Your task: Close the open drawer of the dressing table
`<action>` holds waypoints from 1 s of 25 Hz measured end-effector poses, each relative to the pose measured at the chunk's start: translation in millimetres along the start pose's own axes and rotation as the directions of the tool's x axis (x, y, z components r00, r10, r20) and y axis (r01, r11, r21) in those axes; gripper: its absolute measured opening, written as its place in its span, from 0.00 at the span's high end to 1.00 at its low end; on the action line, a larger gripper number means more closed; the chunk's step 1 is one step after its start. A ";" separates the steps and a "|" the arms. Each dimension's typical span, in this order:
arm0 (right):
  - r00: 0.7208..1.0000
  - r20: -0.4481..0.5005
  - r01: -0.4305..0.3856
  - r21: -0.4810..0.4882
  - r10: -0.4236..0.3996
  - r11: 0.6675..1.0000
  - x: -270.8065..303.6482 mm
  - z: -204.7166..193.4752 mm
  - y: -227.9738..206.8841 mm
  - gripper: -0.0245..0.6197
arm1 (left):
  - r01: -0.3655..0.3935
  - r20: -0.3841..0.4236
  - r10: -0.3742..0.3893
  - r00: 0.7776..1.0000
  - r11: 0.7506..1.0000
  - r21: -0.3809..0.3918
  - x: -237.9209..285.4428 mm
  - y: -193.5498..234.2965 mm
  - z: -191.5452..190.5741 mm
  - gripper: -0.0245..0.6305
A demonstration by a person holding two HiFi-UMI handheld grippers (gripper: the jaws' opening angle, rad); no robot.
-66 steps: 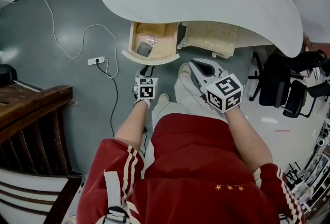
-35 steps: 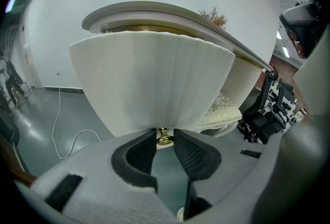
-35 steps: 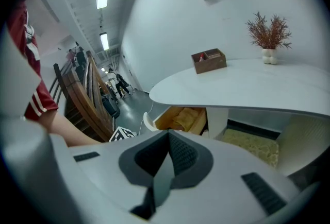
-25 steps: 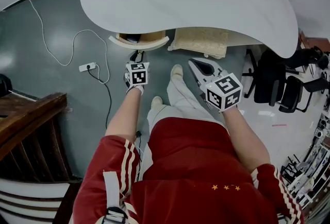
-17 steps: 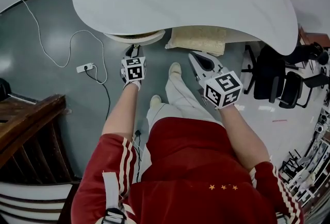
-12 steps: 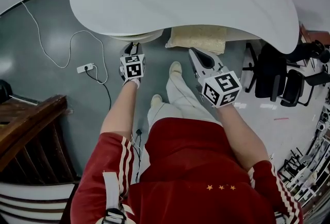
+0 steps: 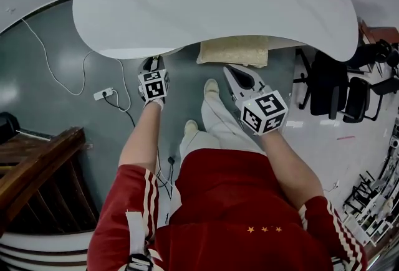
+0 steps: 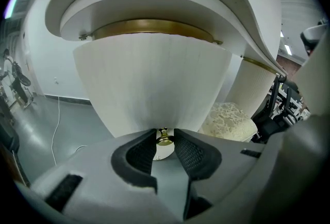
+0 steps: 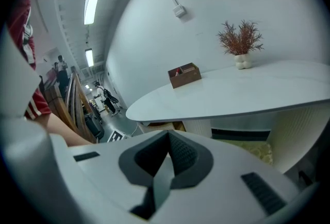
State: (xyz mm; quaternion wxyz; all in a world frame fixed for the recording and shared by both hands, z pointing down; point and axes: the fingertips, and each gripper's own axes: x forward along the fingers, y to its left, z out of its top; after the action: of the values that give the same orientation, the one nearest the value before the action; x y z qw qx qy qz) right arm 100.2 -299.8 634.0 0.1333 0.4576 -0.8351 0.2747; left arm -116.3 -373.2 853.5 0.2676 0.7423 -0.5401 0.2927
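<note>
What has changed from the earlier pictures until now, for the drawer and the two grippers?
The drawer has slid in under the table top; its inside no longer shows in the head view. The left gripper moved with it, jaws closed on its brass knob. The right gripper stayed shut and empty.

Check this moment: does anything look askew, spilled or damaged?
Nothing spilled or damaged. Only the drawer sits slightly out beneath the tabletop, its wood interior showing, with the left claw closed on its brass knob.
</note>
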 end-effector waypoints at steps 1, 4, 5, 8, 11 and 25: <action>1.000 -0.002 0.000 0.002 0.000 1.000 -0.9 -0.5 -2.2 0.96 | -0.005 0.002 0.005 1.000 1.000 0.002 3.1 1.8 3.6 0.80; 1.000 -0.008 0.006 0.019 -0.005 1.000 -4.7 -2.7 -9.9 0.96 | -0.020 0.005 0.020 1.000 1.000 0.001 12.4 4.5 13.9 0.80; 1.000 -0.009 0.009 0.027 -0.008 1.000 -5.7 -3.5 -12.4 0.96 | -0.023 0.003 0.023 1.000 1.000 -0.001 15.2 5.0 17.4 0.80; 1.000 -0.012 0.015 0.037 -0.015 0.999 -7.2 -5.8 -18.5 0.96 | -0.028 0.001 0.028 1.000 1.000 -0.014 21.3 5.3 27.8 0.80; 1.000 -0.015 0.015 0.035 -0.014 0.999 -7.7 -6.1 -24.4 0.96 | -0.057 0.014 0.057 0.998 0.998 -0.016 26.4 10.0 38.5 0.80; 1.000 -0.010 0.027 0.006 -0.026 1.000 -21.0 2.0 -22.7 0.96 | -0.062 0.049 0.069 0.996 0.989 -0.136 10.5 11.4 36.2 0.74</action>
State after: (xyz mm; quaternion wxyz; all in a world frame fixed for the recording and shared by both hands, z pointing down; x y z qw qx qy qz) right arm 130.7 -296.3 630.0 0.1394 0.4678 -0.8274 0.2778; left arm -119.4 -409.0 837.2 0.2927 0.7121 -0.5895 0.2444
